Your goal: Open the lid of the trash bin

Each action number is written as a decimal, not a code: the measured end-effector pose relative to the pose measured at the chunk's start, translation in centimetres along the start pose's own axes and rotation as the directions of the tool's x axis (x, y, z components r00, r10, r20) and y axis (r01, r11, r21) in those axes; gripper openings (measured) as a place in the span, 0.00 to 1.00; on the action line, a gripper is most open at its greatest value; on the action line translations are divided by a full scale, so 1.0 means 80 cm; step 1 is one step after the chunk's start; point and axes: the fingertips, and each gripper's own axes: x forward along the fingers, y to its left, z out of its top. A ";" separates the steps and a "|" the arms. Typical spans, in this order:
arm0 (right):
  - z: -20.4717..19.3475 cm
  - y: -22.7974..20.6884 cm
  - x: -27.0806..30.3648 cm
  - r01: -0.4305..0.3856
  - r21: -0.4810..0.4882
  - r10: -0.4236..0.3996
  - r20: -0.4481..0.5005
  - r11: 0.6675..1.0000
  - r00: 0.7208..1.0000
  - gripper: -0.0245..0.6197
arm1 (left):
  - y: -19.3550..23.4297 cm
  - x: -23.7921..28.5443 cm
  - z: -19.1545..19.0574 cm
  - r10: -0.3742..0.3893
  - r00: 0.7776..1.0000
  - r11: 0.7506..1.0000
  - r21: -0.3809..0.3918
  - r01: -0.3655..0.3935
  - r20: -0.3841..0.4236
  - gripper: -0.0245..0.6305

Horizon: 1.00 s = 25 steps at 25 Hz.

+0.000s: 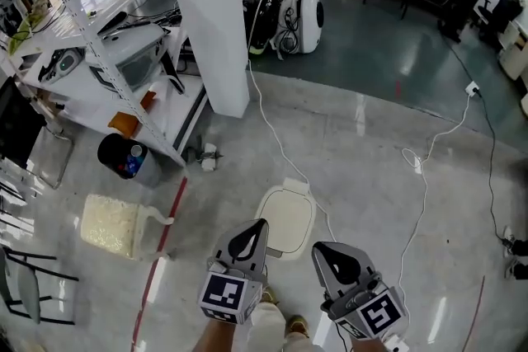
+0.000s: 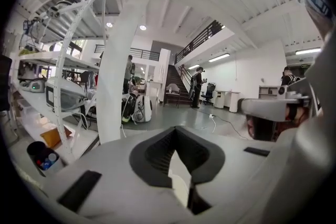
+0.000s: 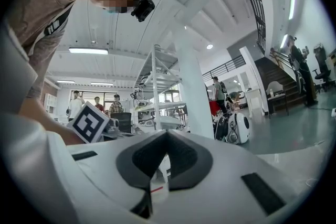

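Item: trash bin [image 1: 285, 220], white, standing on the floor [image 1: 371, 136] directly ahead of the person's shoes [image 1: 282, 324]; in the head view it sits between the two grippers and just beyond them. Lid [image 1: 285, 214]: pale, rounded, lying flat and shut on the bin, with a small tab at its far edge that is probably the hinge, so the near edge looks like the side to lift. Left gripper [image 1: 248, 241]: held above the near left edge of the bin without touching it, jaws together with nothing between them, as its own view confirms. Right gripper [image 1: 340, 263]: beside the bin's near right edge and also apart from it, jaws likewise together and empty. Both point forward into the room, not down at the lid, which reads as a carrying or approach posture; opening appears not yet begun. Judgement: a shut jaw tip could hook under or push up the lid's rim, so being shut need not hinder the job, but a gripper must first tip down towards the rim. Surroundings: a white cable [image 1: 272, 128] trails across the floor past the bin's far end, close enough to mind when the lid swings back. Further out: a red tape line [image 1: 167, 228] to the left; a pale cushion [image 1: 110, 224] beyond it; a black bucket [image 1: 122, 154] holding bottles, tucked under a shelving rack [image 1: 99, 45] loaded with equipment; a white pillar [image 1: 210, 12] behind, well apart from the bin.
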 end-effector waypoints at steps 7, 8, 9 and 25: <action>-0.017 0.002 0.002 0.012 0.020 -0.012 0.002 1.000 1.000 0.06 | 0.047 0.080 -0.111 -0.034 0.972 0.989 -0.147 0.000 -0.231 0.02; -0.021 0.002 0.001 0.012 0.019 -0.012 -0.001 1.000 1.000 0.06 | 0.052 0.091 -0.134 -0.036 0.962 0.987 -0.159 -0.008 -0.270 0.02; -0.025 0.002 0.001 0.012 0.018 -0.012 -0.005 1.000 1.000 0.06 | 0.056 0.101 -0.158 -0.036 0.950 0.985 -0.170 -0.018 -0.311 0.02; -0.096 -0.004 -0.002 -0.011 0.043 0.016 -0.111 0.999 0.994 0.06 | 0.016 0.093 -0.488 -0.158 0.596 0.941 -0.303 -0.150 -0.787 0.02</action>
